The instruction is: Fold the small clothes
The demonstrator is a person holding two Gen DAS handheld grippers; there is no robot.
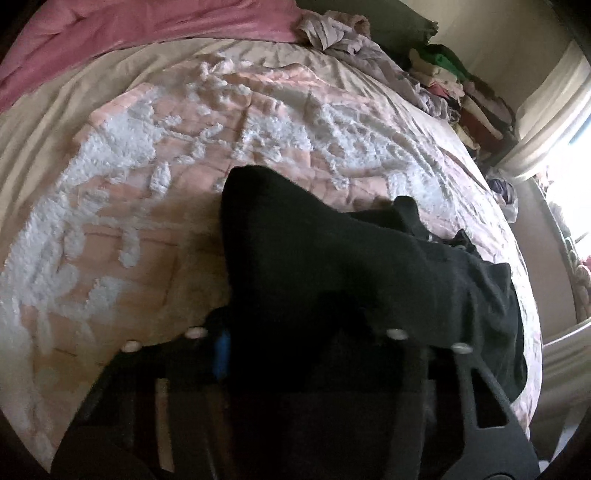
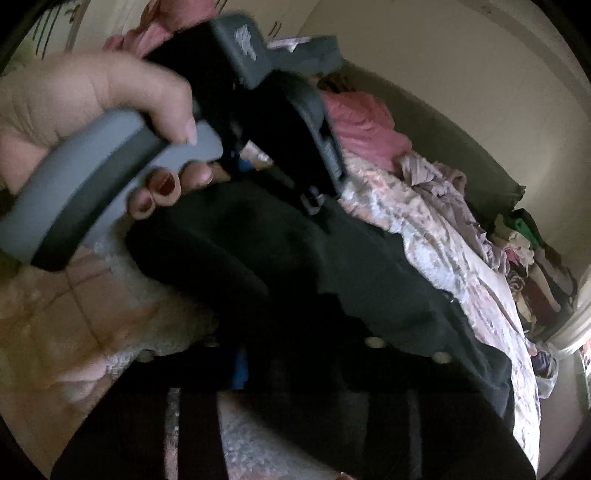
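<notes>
A black garment (image 1: 332, 266) drapes over the left gripper (image 1: 306, 332), hiding its grip; the right gripper (image 2: 306, 354), equally buried, cannot be judged. Beneath lies a pink-and-white tufted bedspread (image 1: 155, 155); ahead, a pink blanket (image 1: 147, 26); far right, stacked clothes (image 1: 461, 92). No legible writing.

bare quilt (image 1: 147, 229) left, clothes heap (image 1: 461, 96) right

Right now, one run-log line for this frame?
black garment | on bedspread | left hand-held gripper: under cloth, grip unclear | fold: underway
</notes>
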